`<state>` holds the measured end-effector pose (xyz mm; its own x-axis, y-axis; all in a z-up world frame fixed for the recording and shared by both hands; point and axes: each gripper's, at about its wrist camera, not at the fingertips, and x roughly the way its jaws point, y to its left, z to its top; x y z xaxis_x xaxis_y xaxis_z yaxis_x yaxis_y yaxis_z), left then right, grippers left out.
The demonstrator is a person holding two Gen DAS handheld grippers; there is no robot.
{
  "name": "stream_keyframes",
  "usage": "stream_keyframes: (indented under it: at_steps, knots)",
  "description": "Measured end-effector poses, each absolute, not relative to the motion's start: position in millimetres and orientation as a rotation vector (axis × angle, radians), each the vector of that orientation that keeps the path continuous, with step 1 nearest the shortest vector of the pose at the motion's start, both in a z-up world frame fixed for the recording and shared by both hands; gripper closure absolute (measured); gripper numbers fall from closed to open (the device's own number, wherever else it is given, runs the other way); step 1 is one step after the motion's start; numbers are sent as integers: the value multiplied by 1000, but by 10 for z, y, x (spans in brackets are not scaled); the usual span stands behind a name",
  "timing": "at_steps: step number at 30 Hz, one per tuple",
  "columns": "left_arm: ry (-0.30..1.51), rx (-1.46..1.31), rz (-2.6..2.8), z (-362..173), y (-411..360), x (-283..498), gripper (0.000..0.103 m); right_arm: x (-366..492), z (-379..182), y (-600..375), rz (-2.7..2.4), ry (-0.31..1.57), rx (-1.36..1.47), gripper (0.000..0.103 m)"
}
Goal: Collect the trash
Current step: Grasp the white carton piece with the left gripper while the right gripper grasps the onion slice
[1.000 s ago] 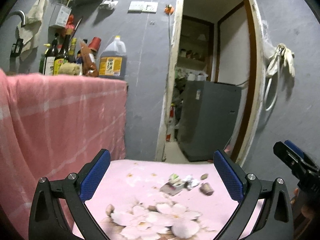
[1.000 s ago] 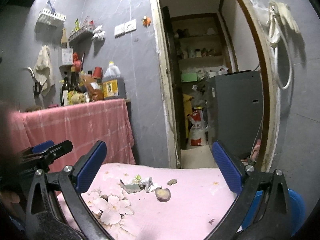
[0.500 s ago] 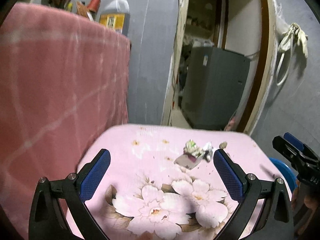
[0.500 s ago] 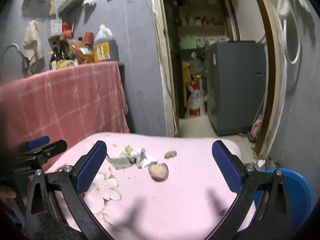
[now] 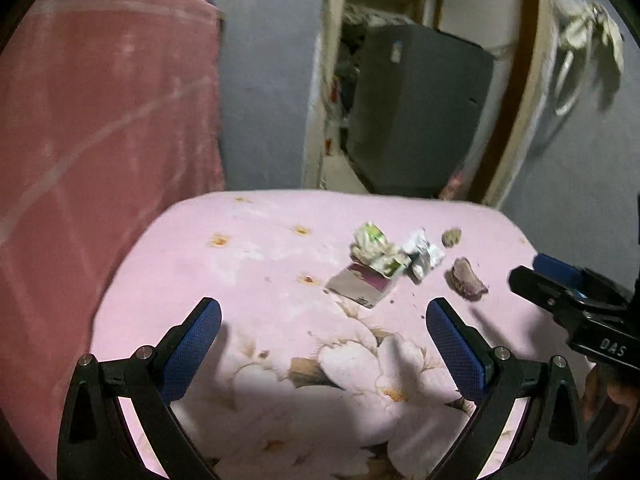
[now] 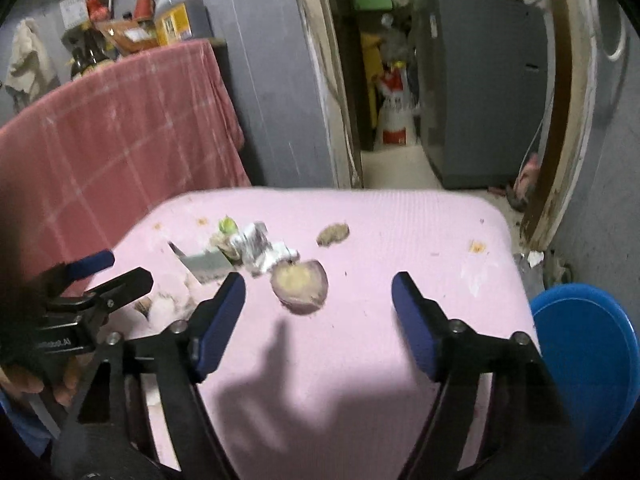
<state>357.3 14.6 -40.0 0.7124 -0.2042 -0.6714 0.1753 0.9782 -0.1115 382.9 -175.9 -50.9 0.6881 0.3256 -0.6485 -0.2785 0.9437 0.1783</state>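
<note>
Two black grippers with blue pads are hovering over the pink flower-printed counter (image 6: 400, 240). The left gripper (image 5: 324, 340) is standing wide apart and empty. The right gripper (image 6: 318, 312) is closing its jaws, with nothing between them yet. Five bits of trash are lying together: one purple-skinned potato piece (image 6: 300, 286) just ahead of the right gripper, one small brown lump (image 6: 333, 234), one crumpled white wrapper (image 6: 256, 246), one green-and-white paper wad (image 5: 374, 246) and one flat grey card (image 5: 362, 286). One blue plastic bin (image 6: 588, 360) is sitting just beside the counter.
</note>
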Motion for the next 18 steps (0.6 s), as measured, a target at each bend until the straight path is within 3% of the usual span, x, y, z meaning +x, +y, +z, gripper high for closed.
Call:
stream_keyframes:
  at_steps: [8, 18]
  knots:
    - [822, -67, -278, -496, 79, 3816, 25, 4004, -709, -1649, 389, 860, 37, 46]
    - [833, -86, -343, -449, -17, 3999, 60, 4188, -725, -1582, 429, 920, 39, 51]
